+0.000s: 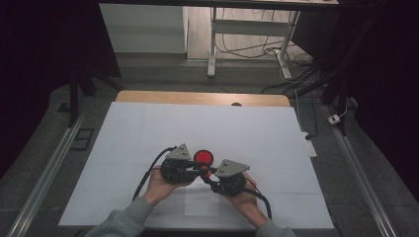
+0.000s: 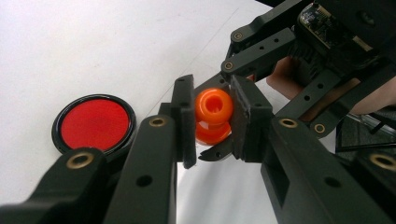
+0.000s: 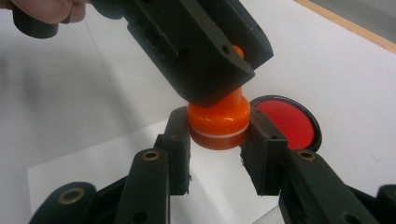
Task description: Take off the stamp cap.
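A small orange knob-shaped piece (image 1: 205, 172) is held between both grippers just above the white table. My left gripper (image 2: 212, 116) is shut on its rounded, hollow top (image 2: 214, 105). My right gripper (image 3: 218, 135) is shut on its wider base (image 3: 218, 123), which has a thin white band. In the high view the left gripper (image 1: 198, 169) comes from the left and the right gripper (image 1: 208, 177) from the lower right, jaws meeting at the piece. A red disc with a black rim (image 1: 203, 157) lies flat just beyond them, also in the gripper views as the disc (image 2: 95, 123) (image 3: 286, 121).
A white sheet (image 1: 148, 128) covers the table, with a wooden edge (image 1: 202, 98) at the far side. A lighter paper rectangle (image 1: 201, 202) lies near the front edge. Desk legs and cables (image 1: 276, 49) stand on the floor beyond.
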Motion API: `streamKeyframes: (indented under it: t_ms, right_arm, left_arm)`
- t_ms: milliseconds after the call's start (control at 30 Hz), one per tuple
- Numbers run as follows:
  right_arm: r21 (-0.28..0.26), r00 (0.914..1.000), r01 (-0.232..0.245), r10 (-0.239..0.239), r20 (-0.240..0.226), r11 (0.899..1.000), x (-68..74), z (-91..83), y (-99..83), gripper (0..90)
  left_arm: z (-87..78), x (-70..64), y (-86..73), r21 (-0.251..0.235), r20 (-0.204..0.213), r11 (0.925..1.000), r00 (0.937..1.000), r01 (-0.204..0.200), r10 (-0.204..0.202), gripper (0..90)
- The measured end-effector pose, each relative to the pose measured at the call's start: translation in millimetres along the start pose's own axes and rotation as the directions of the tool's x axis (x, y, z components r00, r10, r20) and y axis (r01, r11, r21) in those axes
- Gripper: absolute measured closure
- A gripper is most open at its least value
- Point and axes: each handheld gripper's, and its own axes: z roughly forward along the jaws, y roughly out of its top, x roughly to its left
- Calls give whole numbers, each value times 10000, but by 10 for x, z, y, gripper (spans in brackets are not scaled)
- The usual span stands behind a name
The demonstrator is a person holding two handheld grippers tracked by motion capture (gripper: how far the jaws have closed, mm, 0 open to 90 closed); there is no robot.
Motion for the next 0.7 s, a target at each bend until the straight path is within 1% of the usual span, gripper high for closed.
streamKeyframes:
  t_ms: [133,233,267,333,400,467,600,700]
  right_arm:
    - [105,10000,10,-10,56,9999,10,2,-1,639]
    - [90,9999,60,-61,98,9999,17,4,0,642]
    - [203,9997,136,-139,187,9997,22,-1,4,643]
    - [161,9999,95,-97,139,9998,22,1,1,644]
    - [148,9998,91,-93,192,9998,31,4,-8,646]
    - [51,9998,74,-75,178,10000,30,6,-18,646]
    - [93,9998,70,-72,199,9999,32,3,-26,647]
    - [-4,9998,41,-41,185,10000,37,3,-35,647]
  left_arm:
    - [5,8,-5,4,39,10000,10000,1,-1,720]
    - [4,5,-7,3,20,10000,10000,-26,26,720]
    - [4,4,-7,10,18,10000,10000,-31,31,721]
    - [4,1,-9,21,3,10000,10000,-40,40,721]
    - [7,-1,-14,16,-27,10000,10000,-57,57,722]
    - [8,3,-21,-22,9,10000,10000,-8,8,722]
    - [11,5,-30,-61,19,10000,10000,9,-9,722]
    - [7,8,-33,-77,48,10000,10000,38,-38,723]
